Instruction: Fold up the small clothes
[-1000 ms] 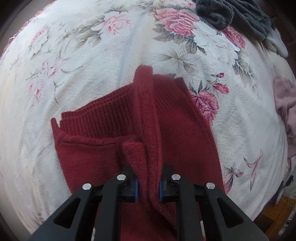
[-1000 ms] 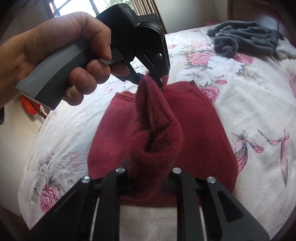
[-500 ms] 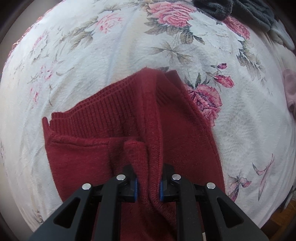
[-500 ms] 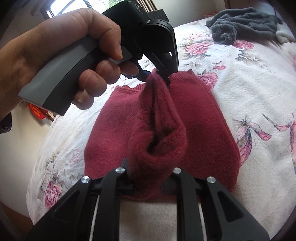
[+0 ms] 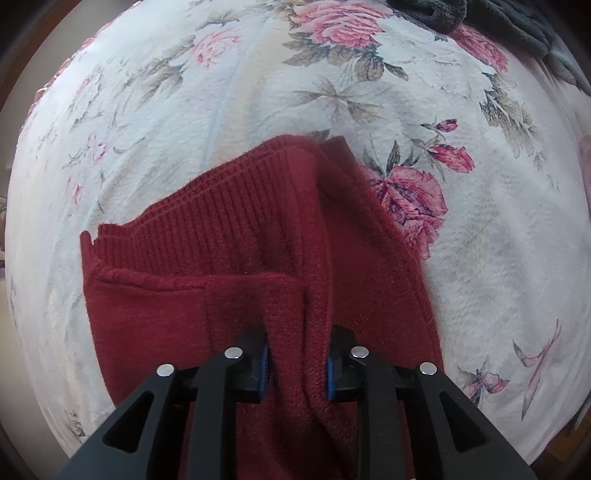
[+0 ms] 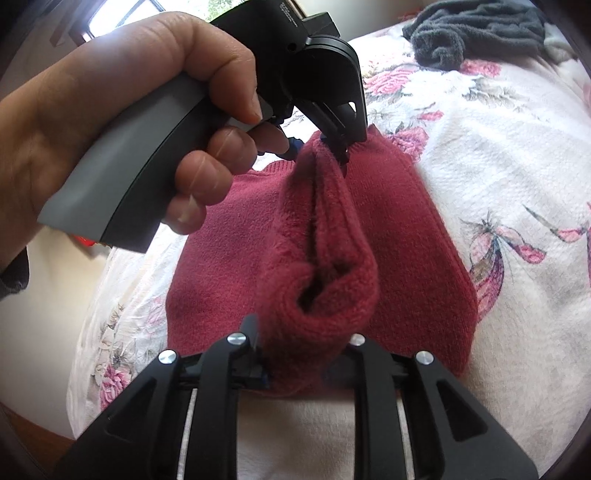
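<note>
1. A dark red knitted garment with a ribbed hem [image 5: 236, 229] lies on a bed covered by a white bedspread printed with pink roses and grey-green leaves [image 5: 229, 92].
2. The left claw [image 5: 297, 363] is clenched on a raised fold of the dark red garment; the knit runs between its blue-padded fingers [image 5: 263, 365] and up to a ridge.
3. From the right wrist view, the right claw [image 6: 301, 363] grips the near end of the same ridge [image 6: 332, 258], where the cloth bunches into a thick roll.
4. In that view a person's hand [image 6: 122, 122] holds the grey and black handle of the left claw [image 6: 341, 153], which pinches the far end of the ridge.
5. The rest of the garment lies flat on the bedspread on both sides of the ridge.
6. A dark grey fluffy cloth [image 6: 476, 31] lies bunched well apart at the far side of the bed.
</note>
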`<state>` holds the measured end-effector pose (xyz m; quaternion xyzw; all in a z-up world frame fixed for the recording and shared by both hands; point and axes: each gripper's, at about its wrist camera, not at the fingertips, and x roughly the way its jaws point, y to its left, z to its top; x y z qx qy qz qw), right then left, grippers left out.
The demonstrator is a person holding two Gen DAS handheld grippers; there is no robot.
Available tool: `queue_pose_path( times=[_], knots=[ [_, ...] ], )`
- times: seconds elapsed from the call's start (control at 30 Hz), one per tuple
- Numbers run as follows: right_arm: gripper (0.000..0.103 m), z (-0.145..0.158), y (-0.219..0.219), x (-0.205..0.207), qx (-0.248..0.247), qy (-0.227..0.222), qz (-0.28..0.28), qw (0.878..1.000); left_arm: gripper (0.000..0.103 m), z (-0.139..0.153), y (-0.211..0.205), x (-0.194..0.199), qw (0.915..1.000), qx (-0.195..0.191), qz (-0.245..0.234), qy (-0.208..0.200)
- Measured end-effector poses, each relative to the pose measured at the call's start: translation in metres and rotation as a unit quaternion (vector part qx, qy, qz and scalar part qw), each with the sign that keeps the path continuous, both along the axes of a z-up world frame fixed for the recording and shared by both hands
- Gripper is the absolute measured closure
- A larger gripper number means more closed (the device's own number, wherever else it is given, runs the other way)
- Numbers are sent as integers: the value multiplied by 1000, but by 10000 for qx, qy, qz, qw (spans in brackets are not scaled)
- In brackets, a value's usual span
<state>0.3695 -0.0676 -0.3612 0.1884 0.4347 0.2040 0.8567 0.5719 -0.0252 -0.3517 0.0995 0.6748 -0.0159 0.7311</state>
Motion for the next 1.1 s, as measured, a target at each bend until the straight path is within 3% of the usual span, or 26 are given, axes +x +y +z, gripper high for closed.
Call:
queue_pose_path(
  times=[0.1, 0.17, 0.27, 0.33, 0.43, 0.47, 0.53, 0.67, 0.8, 0.93, 1.0, 1.1],
  knots=[
    [74, -2, -8, 2, 122, 106, -27, 9999, 72, 1, -3, -1, 10000, 23, 9, -10],
    [63, -4, -14, 5, 242, 213, -94, 9994, 61, 2, -7, 1, 9999, 23, -47, -86],
    [58, -9, -22, 8, 353, 353, -162, 9986, 46, 11, -14, 1, 9995, -56, -164, -272],
    [52, -10, -26, 9, 336, 341, -169, 9987, 41, 24, -19, -1, 9977, -47, -305, -608],
    [32, -10, -31, 10, 492, 356, -158, 9980, 32, 52, -21, -7, 9895, -68, -614, -1303],
    [23, -12, -33, 12, 643, 412, -154, 9970, 30, 62, -19, -10, 9856, -36, -710, -1534],
    [15, -19, -43, 17, 1150, 620, -86, 9914, 28, 76, -9, -18, 9797, -141, -820, -1822],
    [14, -38, -61, 27, 2196, 1139, 102, 9689, 28, 86, 31, -38, 9779, -637, -706, -1863],
    [13, -46, -73, 32, 2695, 1356, 324, 9528, 28, 83, 88, -84, 9782, -901, -288, -1848],
    [13, -52, -76, 35, 3152, 1608, 550, 9337, 28, 71, 145, -148, 9750, -1253, 440, -1781],
    [13, -53, -80, 49, 3242, 1820, 669, 9259, 28, 64, 163, -179, 9728, -1394, 635, -1736],
    [12, -48, -73, 82, 2918, 2127, 1102, 9260, 28, 52, 185, -218, 9680, -1679, 941, -1613]
  ],
)
